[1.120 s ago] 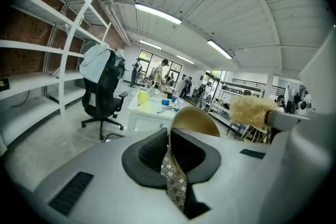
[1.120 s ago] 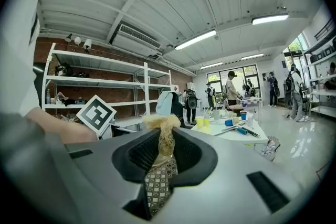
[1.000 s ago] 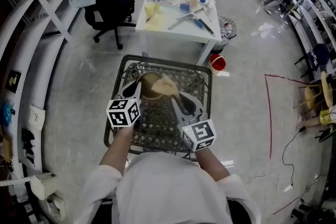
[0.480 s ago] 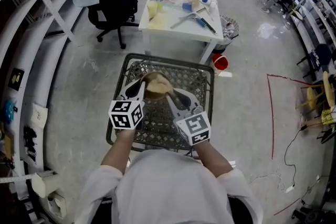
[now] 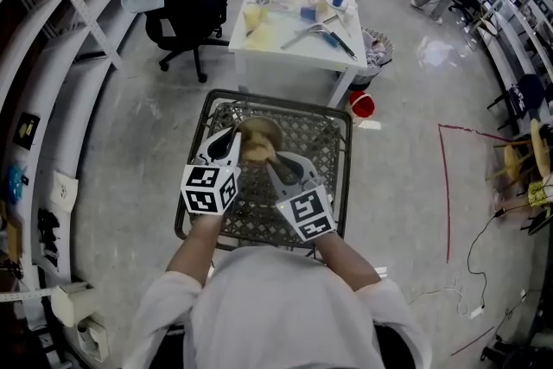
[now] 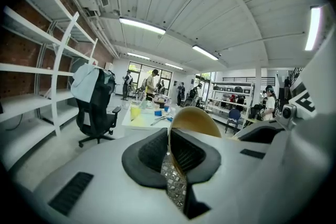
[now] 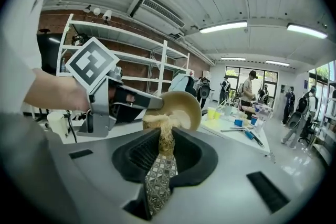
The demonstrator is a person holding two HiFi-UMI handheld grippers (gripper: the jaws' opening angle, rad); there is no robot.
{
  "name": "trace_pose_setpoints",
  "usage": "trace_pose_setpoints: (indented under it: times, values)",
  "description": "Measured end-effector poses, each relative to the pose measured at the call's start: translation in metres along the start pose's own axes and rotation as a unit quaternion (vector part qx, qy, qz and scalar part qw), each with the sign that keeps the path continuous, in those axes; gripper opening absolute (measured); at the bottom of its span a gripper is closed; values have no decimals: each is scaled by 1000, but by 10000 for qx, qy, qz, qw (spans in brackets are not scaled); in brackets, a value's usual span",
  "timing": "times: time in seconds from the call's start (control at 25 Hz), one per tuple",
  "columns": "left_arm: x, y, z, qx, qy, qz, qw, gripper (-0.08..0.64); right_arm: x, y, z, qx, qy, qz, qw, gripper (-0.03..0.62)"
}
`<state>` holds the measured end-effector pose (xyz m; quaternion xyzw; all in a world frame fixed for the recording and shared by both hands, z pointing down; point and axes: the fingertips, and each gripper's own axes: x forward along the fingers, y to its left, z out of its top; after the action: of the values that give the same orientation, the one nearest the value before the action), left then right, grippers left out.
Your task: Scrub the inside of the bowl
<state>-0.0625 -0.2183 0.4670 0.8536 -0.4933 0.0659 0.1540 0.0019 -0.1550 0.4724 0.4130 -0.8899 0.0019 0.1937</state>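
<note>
The left gripper (image 6: pixel 170 140) clamps the rim of the tipped bowl (image 7: pixel 184 106), its mouth facing the right gripper (image 7: pixel 166 139), which pinches a fibrous scrubber (image 7: pixel 163 122) pointing straight ahead into it.

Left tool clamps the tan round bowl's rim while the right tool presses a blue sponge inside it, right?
Not a blue sponge: the right tool holds a pale straw-coloured fibrous scrubber against the inside of the tan round bowl, as the right gripper view shows. The left tool does clamp the bowl's rim.
</note>
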Motion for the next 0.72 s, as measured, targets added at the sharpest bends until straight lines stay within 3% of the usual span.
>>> trace_pose_setpoints:
  times: [0.16, 0.48, 0.72]
  values:
    - [0, -10, -8, 49, 66, -132, 9999, 46, 4, -3, 13, -76, -118, -63, 9999, 77]
    - [-2, -11, -14, -24, 110, -153, 9998, 44, -10, -35, 15, -55, -132, -672, 9976, 77]
    - [0, 4, -11, -87, 72, 0, 9999, 44, -19, -21, -6, 75, 129, -595, 9981, 77]
